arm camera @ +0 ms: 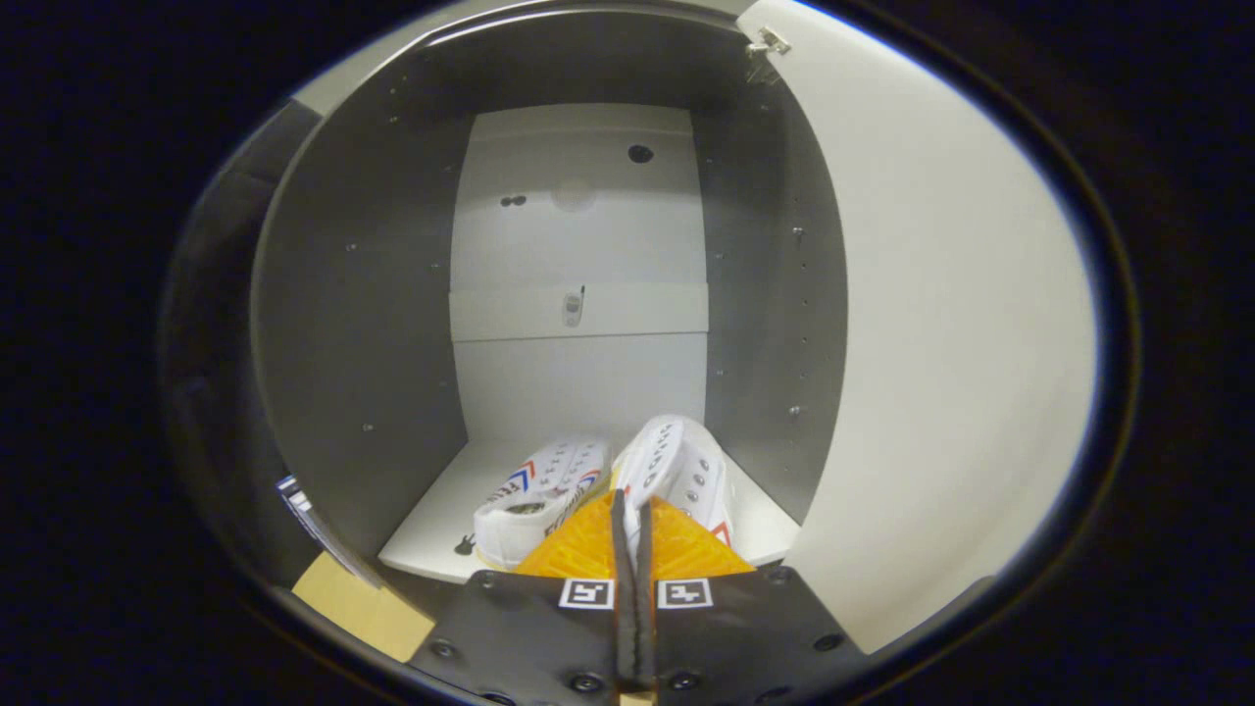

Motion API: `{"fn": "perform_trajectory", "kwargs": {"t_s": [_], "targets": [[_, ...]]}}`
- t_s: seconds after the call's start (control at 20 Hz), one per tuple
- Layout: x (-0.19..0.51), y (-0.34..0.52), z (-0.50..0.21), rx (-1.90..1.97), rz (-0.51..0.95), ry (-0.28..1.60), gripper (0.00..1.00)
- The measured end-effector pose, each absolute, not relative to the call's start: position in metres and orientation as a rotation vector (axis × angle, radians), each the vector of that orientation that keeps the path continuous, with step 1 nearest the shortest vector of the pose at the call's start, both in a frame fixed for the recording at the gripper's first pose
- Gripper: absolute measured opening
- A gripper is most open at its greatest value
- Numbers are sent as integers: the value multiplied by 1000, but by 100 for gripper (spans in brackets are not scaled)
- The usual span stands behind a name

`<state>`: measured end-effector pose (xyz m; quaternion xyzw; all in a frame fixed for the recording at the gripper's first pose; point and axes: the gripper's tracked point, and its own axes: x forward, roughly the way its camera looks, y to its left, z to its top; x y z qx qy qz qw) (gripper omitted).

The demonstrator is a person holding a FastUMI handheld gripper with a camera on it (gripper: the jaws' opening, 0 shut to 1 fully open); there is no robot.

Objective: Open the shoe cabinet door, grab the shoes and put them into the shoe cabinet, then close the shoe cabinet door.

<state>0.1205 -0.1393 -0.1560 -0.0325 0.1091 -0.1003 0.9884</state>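
cabinet floor [431, 529] carries two white shoes [549, 490], side by side.

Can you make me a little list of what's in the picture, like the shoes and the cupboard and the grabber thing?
shoe cabinet: open, pale inside
door: swung open, right of the opening
left shoe: white sneaker, on the cabinet floor
right shoe: white sneaker, tilted beside the left one
gripper: fingers close together, pinching the right shoe's edge
task stage: both shoes inside, door not yet closed

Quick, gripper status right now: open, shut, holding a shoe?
Gripper: shut, fingers pressed together on the heel edge of the right shoe, at the cabinet shelf's front.
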Motion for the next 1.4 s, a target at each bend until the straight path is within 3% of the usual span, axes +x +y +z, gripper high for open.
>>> {"fn": "perform_trajectory", "kwargs": {"t_s": [0.55, 1.15, 1.4], "targets": [[213, -165, -182, -142, -211, 277, 2], [236, -172, -200, -157, -182, 333, 3], [236, -167, -166, -166, -186, 221, 16]]}}
